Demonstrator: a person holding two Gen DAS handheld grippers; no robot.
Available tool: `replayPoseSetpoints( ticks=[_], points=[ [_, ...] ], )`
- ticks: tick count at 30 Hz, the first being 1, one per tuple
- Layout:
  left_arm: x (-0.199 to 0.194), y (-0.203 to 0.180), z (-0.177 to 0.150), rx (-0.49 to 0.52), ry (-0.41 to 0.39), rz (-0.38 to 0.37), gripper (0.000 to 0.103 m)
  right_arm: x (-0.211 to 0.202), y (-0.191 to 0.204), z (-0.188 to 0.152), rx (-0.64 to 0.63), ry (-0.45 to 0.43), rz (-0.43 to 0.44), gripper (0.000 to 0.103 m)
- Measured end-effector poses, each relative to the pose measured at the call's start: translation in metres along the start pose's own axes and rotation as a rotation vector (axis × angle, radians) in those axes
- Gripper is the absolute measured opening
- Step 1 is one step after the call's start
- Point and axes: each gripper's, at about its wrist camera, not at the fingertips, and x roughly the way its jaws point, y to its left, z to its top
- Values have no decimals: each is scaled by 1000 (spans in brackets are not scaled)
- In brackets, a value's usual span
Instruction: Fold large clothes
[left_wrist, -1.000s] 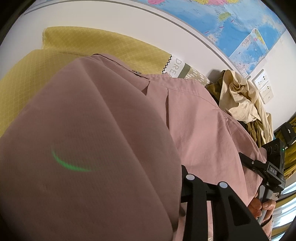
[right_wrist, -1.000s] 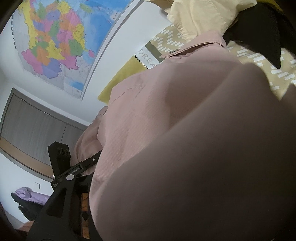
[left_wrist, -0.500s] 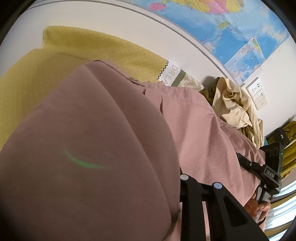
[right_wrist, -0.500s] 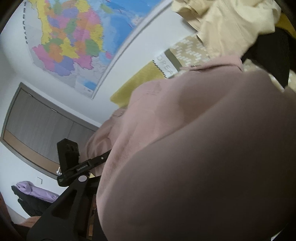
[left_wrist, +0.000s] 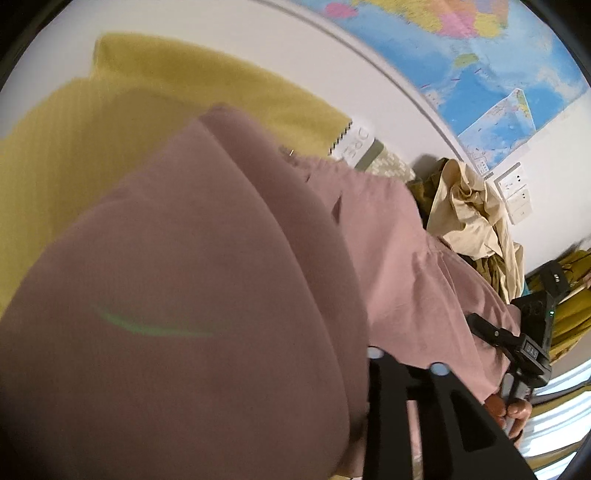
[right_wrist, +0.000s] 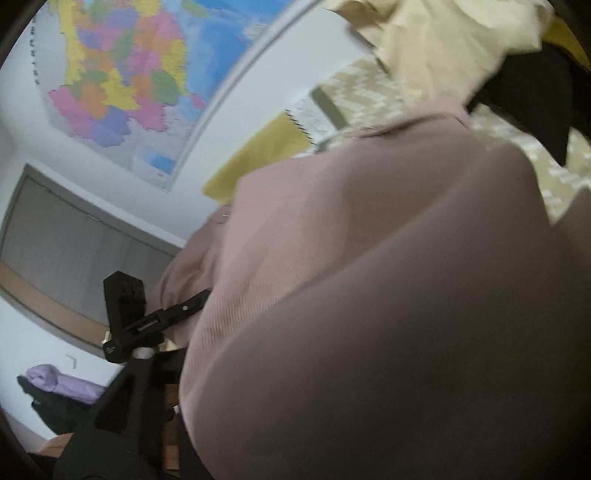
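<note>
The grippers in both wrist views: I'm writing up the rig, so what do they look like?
Both are matte black plastic. The left gripper has angular fingers with pale round dots near their tips. The right gripper carries a boxy black block with a small green light and a small white-lettered label. A bare hand grips its handle; no sleeve or cable shows.

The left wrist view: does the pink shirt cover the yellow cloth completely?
No, a wide area of the yellow cloth shows uncovered above and to the left of the pink shirt.
</note>
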Motion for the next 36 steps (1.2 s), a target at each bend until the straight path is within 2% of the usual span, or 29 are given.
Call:
replayPoseSetpoints(
  ticks=[1, 2, 3, 5, 6, 7, 8, 9, 10, 12, 14, 21, 24, 25, 27, 29, 36],
  points=[
    [2, 2, -1, -7, 5, 1, 42, 0, -4, -2, 10, 5, 1, 76],
    [3, 3, -3, -5, 4, -9, 46, 2, -7, -3, 28, 11, -5, 76],
    [5, 2, -3, 8, 4, -23, 56, 4, -9, -3, 40, 15, -3, 76],
    [7, -4, -5, 43, 3, -43, 66, 4, -12, -4, 34, 12, 20, 78],
    [9, -7, -6, 61, 1, -36, 69, 4, -12, -4, 30, 8, 24, 77],
    [11, -10, -7, 71, -2, -23, 69, 4, -11, -4, 23, 10, 30, 66],
    [12, -13, -7, 78, -6, -7, 64, 8, -14, 1, 16, 10, 31, 58],
    [14, -15, -6, 81, -3, 7, 42, 9, -14, 1, 14, 13, 28, 42],
    [17, -14, -5, 63, 4, 26, 36, 9, -15, 2, 16, 18, 27, 33],
    [14, -14, -1, 51, -11, 30, 22, 3, -15, 3, 10, 5, 57, 26],
    [4, -16, 2, 51, -38, 12, 18, -14, -7, 1, -29, -10, 61, 22],
    [-31, -29, 22, 102, -118, -12, 14, -35, 31, 22, -154, -54, 61, 20],
    [-47, -30, 36, 118, -147, 1, 14, -19, 63, 26, -206, -63, 63, 20],
    [-55, -28, 41, 118, -159, 6, 14, -11, 65, 37, -219, -70, 66, 19],
    [-66, -27, 50, 123, -180, 7, 14, 5, 93, 54, -253, -86, 75, 19],
    [-79, -24, 57, 125, -209, 21, 14, 2, 102, 54, -281, -93, 83, 19],
    [-122, -9, 98, 131, -293, 114, 15, 39, 149, 96, -344, -90, 107, 19]
  ],
)
